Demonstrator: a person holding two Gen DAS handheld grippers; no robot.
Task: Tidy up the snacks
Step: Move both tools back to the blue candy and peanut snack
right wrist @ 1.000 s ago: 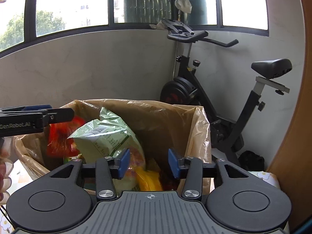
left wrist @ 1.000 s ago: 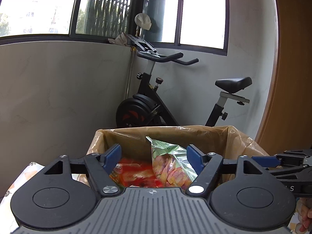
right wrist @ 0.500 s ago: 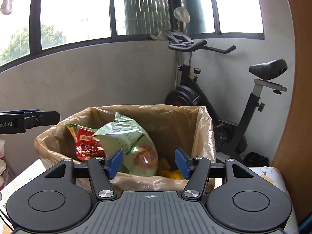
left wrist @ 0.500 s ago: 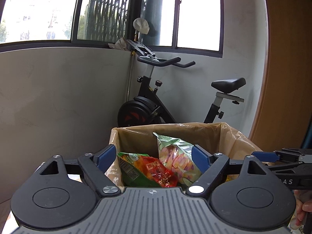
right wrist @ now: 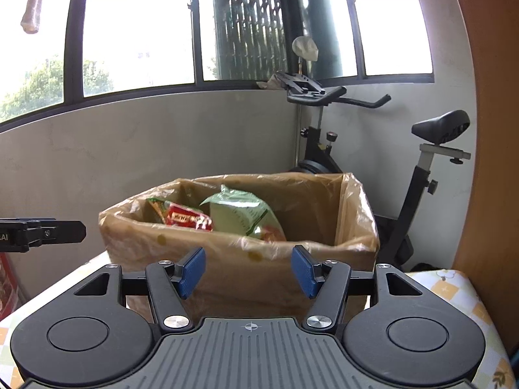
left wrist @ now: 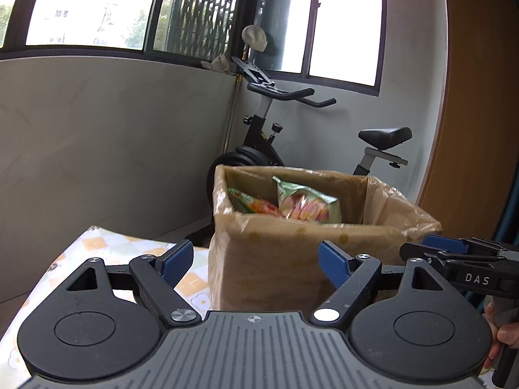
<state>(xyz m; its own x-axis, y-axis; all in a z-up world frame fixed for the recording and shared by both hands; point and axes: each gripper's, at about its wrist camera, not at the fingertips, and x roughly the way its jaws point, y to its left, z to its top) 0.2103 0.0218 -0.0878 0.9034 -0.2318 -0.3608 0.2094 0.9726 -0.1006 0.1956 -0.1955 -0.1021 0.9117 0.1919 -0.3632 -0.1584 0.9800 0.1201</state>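
A cardboard box (right wrist: 259, 278) lined with a tan plastic bag (right wrist: 360, 227) stands on a table (left wrist: 107, 246) covered in a yellow-and-white checked cloth, holding two snack packets: a pale green one (right wrist: 243, 217) upright near the box's middle and a red-and-green one (right wrist: 185, 217) leaning just beside it. The left gripper (left wrist: 256, 261) hangs in front of the box, jaws wide apart with nothing between them, having just been opening. The right gripper (right wrist: 248, 270) also faces the box's near wall, jaws apart and empty, likewise just widened. Behind the box, an exercise bike (right wrist: 373, 149) stands against the wall below the windows.
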